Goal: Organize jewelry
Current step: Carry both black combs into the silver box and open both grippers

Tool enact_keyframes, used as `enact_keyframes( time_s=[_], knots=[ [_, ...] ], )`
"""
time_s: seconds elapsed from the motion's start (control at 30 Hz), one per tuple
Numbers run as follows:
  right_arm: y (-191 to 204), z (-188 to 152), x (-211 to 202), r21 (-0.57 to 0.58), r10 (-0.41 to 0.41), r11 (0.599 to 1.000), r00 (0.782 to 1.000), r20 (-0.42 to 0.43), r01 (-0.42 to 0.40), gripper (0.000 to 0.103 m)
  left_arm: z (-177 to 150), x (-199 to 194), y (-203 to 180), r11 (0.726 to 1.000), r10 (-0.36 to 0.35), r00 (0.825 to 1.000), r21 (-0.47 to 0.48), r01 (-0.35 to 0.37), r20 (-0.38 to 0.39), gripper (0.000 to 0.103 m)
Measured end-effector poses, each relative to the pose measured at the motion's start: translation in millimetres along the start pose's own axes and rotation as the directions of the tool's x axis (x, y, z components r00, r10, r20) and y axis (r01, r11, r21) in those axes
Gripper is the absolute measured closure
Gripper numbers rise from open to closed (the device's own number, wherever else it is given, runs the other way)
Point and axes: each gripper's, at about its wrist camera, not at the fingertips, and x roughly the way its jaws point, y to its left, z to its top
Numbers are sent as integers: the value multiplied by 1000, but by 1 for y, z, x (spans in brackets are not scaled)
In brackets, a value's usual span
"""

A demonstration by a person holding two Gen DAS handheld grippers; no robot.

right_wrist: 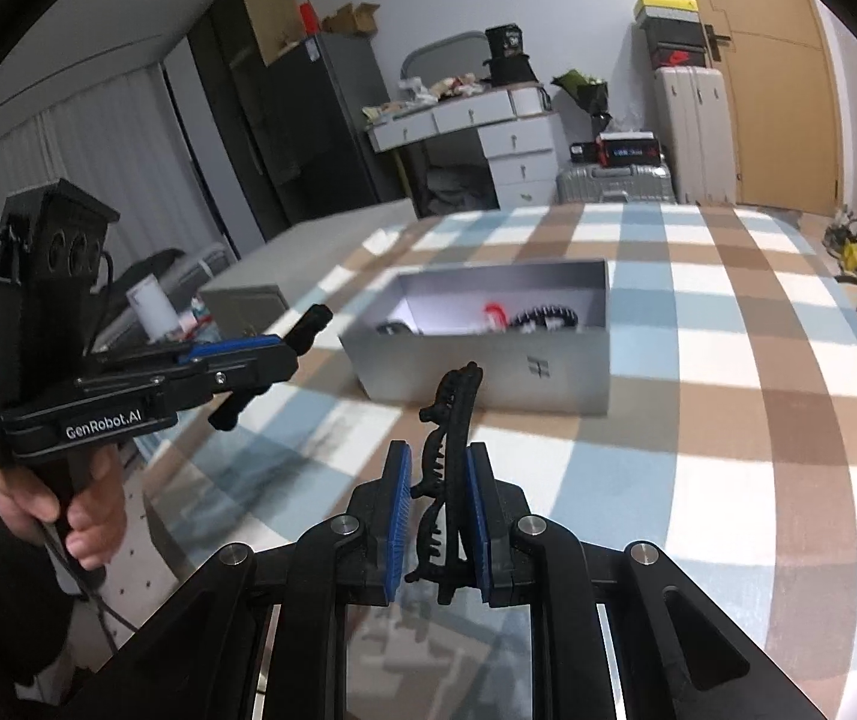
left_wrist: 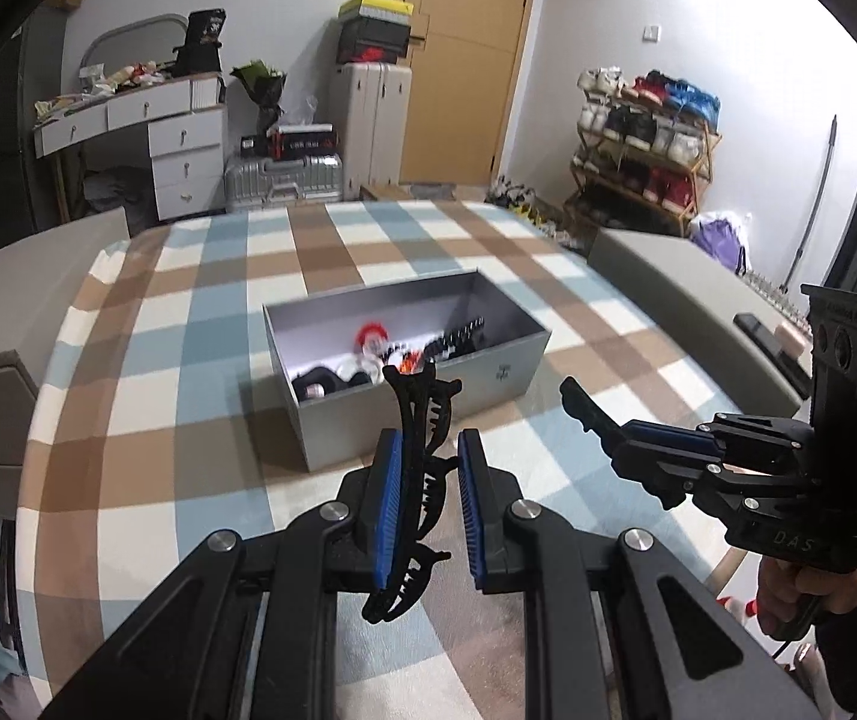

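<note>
Each hand carries a black toothed hair clip above the checked cloth that covers the bench (left_wrist: 146,312). The left claw (left_wrist: 425,510) is drawn in narrow around its hair clip (left_wrist: 413,480), which stands upright along the left blue pad, its curved end reaching up toward the grey box (left_wrist: 404,420); the right pad seems to meet only the teeth, so the hold looks light. The right claw (right_wrist: 437,516) is pinched tight on the second clip (right_wrist: 449,468), also held by its lower end with the toothed length pointing forward. Gripping each clip low probably keeps the free end clear, so it can be tipped over the box wall. The open box sits just beyond both claws, near the middle of the bench, already holding a jumble of dark hair pieces and something red (left_wrist: 368,333). Both clips are in the air, not yet over the box.
</note>
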Motion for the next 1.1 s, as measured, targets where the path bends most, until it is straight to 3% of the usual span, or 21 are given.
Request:
enact_keyframes(
  time_s=[0.37, 1.1],
  knots=[
    [6, 34, -2, 24, 106, 994, 990, 90, -108, 86, 20, -9, 10, 1000, 4, 994, -14, -3, 109, 90],
    [-33, 86, 41, 51, 114, 991, 984, 139, -122, 86, 52, 35, 19, 998, 2, 992, -67, 6, 125, 90]
  ],
)
